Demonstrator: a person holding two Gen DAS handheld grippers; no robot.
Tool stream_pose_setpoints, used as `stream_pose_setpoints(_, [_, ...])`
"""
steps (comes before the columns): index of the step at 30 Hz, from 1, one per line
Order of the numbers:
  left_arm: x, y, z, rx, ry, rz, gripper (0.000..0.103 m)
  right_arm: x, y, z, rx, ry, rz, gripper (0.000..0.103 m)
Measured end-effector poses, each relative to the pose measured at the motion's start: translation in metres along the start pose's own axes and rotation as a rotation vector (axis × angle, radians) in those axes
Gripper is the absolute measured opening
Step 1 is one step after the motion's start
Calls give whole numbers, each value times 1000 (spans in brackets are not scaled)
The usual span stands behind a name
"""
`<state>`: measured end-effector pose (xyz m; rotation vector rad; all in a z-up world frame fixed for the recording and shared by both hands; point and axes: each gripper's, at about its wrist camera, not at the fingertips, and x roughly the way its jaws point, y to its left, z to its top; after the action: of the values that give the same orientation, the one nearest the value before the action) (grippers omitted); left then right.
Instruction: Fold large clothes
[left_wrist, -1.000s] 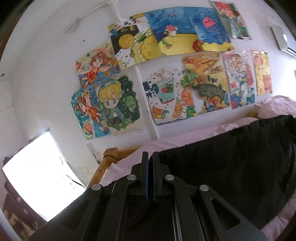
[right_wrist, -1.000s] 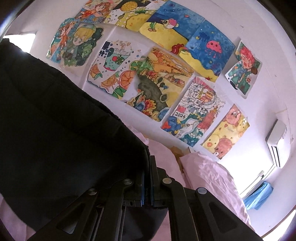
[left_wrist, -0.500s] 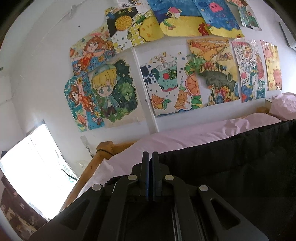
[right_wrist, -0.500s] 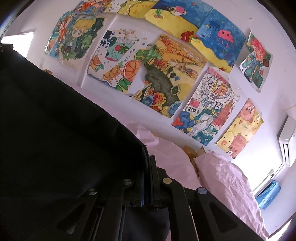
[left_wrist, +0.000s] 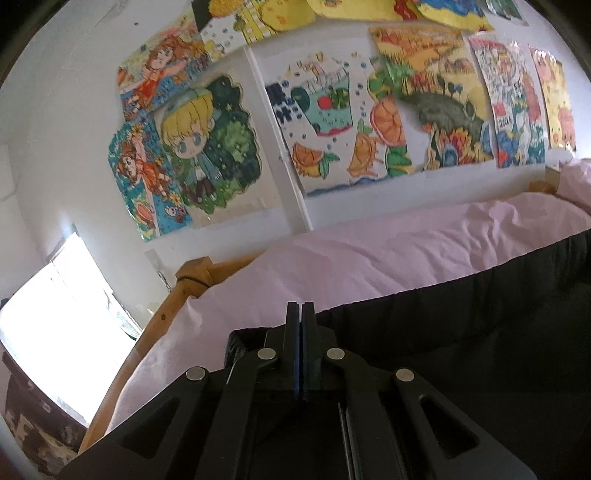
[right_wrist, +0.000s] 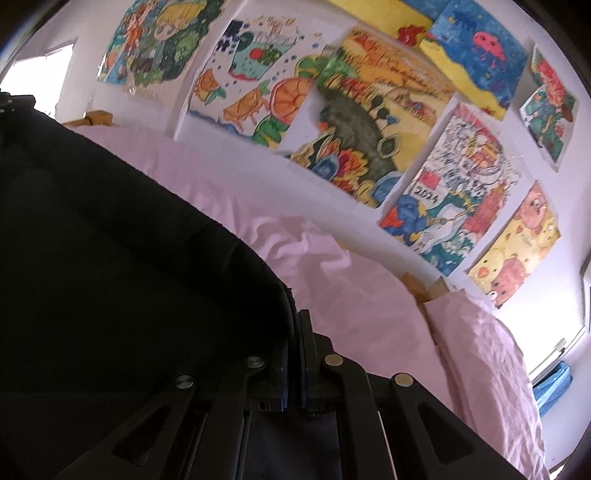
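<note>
As both claws are gripping one edge to keep it taut | left gripper (left_wrist: 301, 314) clamping black garment (left_wrist: 461, 350), lower right | right gripper (right_wrist: 295, 325) pinching it, lower left | hanging over pink bedsheet (left_wrist: 369, 258).

Matt black cloth garment (left_wrist: 461, 332) on creased pink sheet (left_wrist: 332, 266), wooden bedframe (left_wrist: 192, 275).

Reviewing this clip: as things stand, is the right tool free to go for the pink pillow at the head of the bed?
Probably not yet. The right tool is shut on the black garment, whose other edge the left tool holds. The pink pillow lies unobstructed, but the garment would have to be let go first.
</note>
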<state>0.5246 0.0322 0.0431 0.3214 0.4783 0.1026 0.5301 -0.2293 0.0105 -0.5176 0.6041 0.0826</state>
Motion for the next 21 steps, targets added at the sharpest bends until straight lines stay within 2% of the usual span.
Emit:
stream_pose_setpoints(11, [59,-11,-19,-4,111,-27,0,54,15,-16,-15,95,94,6])
stream_pose_setpoints(21, [105,-18,-40,-36,233,-81,0,88,27,-27,-32,125,168,9])
